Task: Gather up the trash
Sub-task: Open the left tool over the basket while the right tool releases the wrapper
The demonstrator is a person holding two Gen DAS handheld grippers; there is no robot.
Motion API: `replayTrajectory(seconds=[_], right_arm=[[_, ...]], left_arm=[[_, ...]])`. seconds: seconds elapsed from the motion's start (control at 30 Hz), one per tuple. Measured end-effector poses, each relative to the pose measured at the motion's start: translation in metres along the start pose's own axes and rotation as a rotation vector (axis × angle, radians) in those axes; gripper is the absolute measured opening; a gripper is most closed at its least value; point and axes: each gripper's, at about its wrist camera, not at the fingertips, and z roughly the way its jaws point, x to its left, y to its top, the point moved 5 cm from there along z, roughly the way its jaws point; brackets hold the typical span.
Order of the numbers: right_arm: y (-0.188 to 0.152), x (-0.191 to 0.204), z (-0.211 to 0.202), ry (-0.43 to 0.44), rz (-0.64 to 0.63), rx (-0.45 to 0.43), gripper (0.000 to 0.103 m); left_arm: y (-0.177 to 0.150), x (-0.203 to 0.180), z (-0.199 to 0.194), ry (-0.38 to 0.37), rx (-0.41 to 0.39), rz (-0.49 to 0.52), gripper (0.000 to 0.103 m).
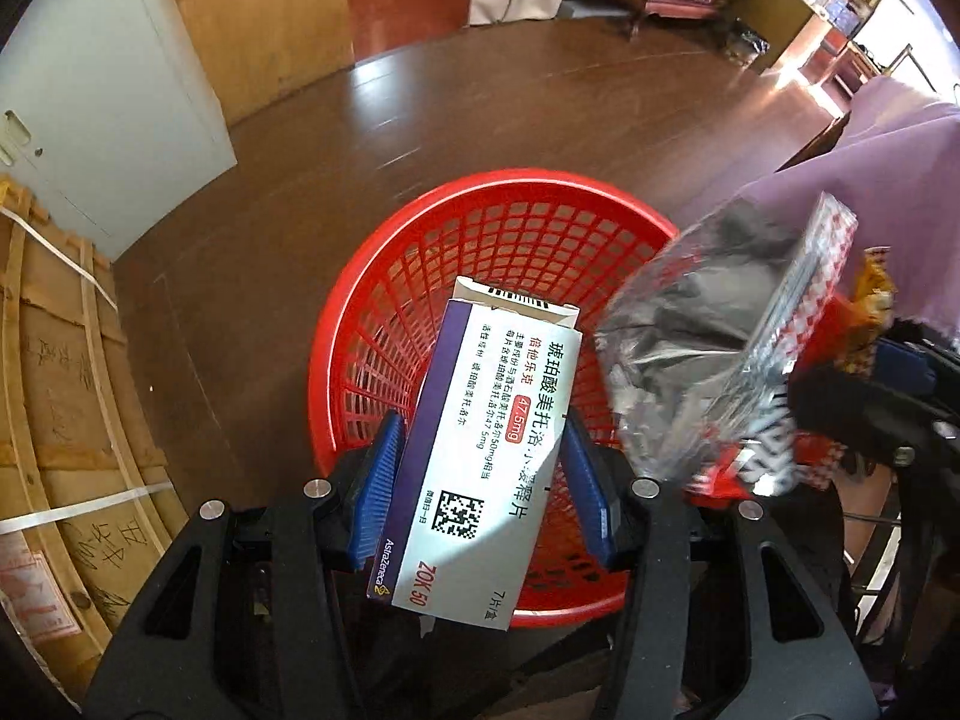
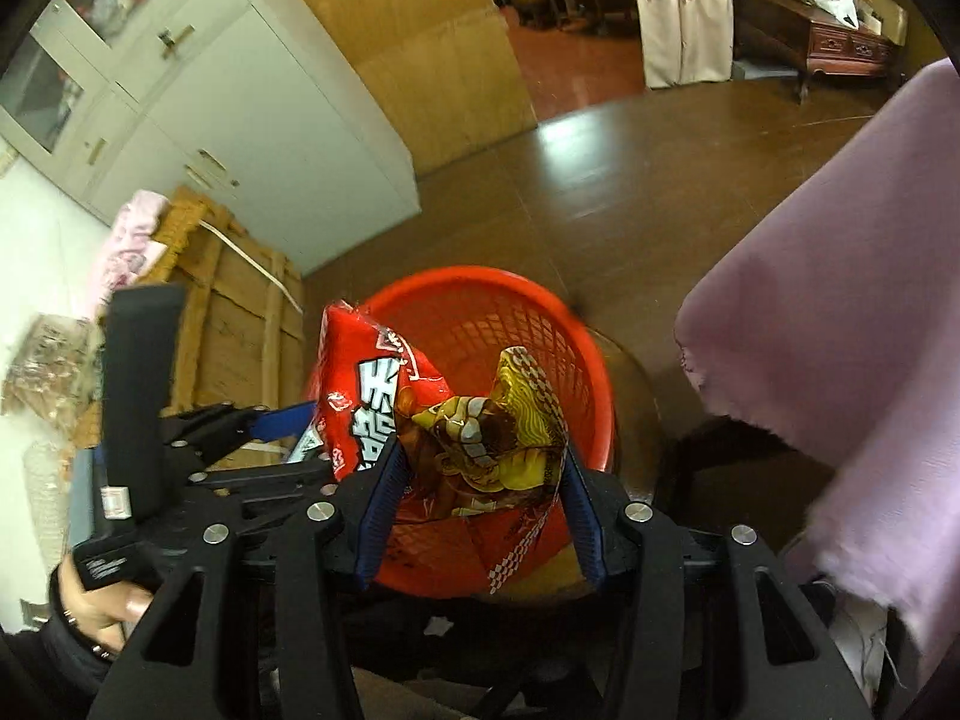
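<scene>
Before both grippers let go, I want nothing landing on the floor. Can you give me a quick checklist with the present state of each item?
1. Medicine box clamped in the left gripper: ok.
2. Medicine box over the red basket: ok.
3. Snack wrapper clamped in the right gripper: ok.
4. Snack wrapper wholly inside the basket rim: not ok; its red end overhangs the left edge in the right wrist view.
5. Basket has room: ok; its mesh walls show bare.
6. Basket stands steady on the wood floor: cannot tell.

Both grippers point steeply down, side by side: left gripper (image 1: 480, 474) and right gripper (image 2: 480, 510) each clamped on a load.
</scene>
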Motion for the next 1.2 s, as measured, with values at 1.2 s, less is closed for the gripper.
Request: replayTrajectory(seconds=[1.2], right_arm=[[-0.017,-0.002,0.025,0.089,0.010,0.037,0.071]], left_arm=[[0.020,-0.006,-0.039,0.158,-0.127,0.018,0.066]])
